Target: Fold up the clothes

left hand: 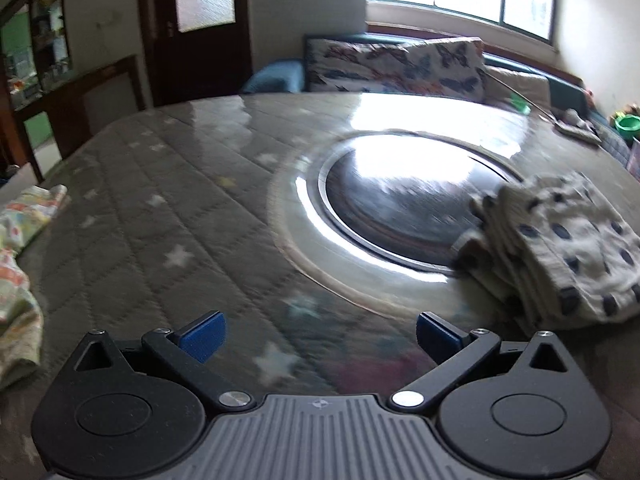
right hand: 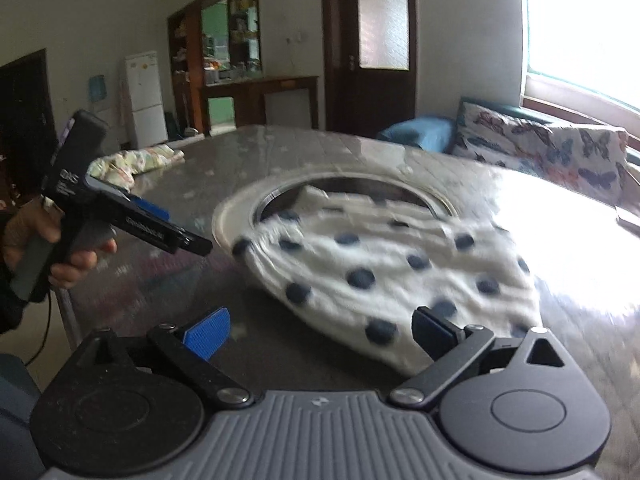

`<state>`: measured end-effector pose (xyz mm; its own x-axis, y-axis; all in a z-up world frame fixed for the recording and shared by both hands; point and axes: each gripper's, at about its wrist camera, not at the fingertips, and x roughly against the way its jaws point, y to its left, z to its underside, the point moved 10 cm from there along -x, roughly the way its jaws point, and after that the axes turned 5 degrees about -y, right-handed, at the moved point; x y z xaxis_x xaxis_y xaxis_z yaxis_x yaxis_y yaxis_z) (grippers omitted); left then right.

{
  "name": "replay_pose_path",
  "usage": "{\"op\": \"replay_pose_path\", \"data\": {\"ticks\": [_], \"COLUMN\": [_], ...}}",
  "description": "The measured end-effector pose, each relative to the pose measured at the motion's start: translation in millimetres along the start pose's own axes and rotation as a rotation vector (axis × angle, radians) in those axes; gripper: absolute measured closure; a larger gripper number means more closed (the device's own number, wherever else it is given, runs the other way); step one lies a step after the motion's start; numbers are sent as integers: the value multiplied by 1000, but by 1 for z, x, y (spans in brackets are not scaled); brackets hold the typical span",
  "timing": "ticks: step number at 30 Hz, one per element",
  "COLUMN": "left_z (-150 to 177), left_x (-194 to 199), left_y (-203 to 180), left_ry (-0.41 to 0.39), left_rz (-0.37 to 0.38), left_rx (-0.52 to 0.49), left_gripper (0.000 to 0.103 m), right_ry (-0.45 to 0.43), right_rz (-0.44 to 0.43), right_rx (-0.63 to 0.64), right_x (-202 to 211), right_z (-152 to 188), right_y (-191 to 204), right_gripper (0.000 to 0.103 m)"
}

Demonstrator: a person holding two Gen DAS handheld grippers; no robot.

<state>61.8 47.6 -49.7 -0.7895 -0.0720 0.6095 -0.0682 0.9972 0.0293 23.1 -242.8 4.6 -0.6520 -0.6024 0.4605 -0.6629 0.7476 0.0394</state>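
While both grippers hang above the quilted, star-patterned table cover [left hand: 152, 208], the left gripper [left hand: 320, 338] and the right gripper [right hand: 322, 334] each stand wide apart with nothing between the pads. A folded white polka-dot garment [right hand: 384, 264] lies partly over the round glossy inset [left hand: 400, 216], just ahead of the right gripper. More patterned clothes [left hand: 20, 264] sit at the table's left edge; motion blur makes their number unclear. A butterfly-print sofa [left hand: 404, 66] stands beyond the table.

Black hand-held gripper [right hand: 320, 334], blue ribbed pads [right hand: 208, 336], silver screws, grey ridged body.
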Motion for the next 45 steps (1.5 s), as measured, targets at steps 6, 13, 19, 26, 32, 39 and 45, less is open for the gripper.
{"op": "replay_pose_path", "data": {"ticks": [6, 13, 19, 26, 32, 39, 45], "left_z": [-8, -4, -4, 2, 3, 3, 3], "left_x": [-6, -17, -24, -27, -27, -27, -32], "left_y": [34, 65, 84, 92, 91, 90, 97], "left_ry": [-37, -42, -49, -56, -60, -60, -61], "left_rz": [-80, -163, -202, -197, -195, -196, -195], "left_rx": [59, 98, 127, 161, 164, 163, 165], "left_gripper": [0, 0, 0, 0, 0, 0, 0], "right_ry": [-12, 18, 38, 87, 106, 123, 126], "right_rz": [-76, -240, -293, -282, -280, -266, -266], "right_rx": [66, 160, 195, 205, 198, 194, 194], "right_x": [-28, -70, -107, -142, -151, -155, -155], "right_z": [-25, -35, -40, -25, -18, -18, -18], "right_y": [25, 87, 115, 130, 135, 135, 135], "right_gripper": [4, 4, 4, 4, 4, 0, 0]}}
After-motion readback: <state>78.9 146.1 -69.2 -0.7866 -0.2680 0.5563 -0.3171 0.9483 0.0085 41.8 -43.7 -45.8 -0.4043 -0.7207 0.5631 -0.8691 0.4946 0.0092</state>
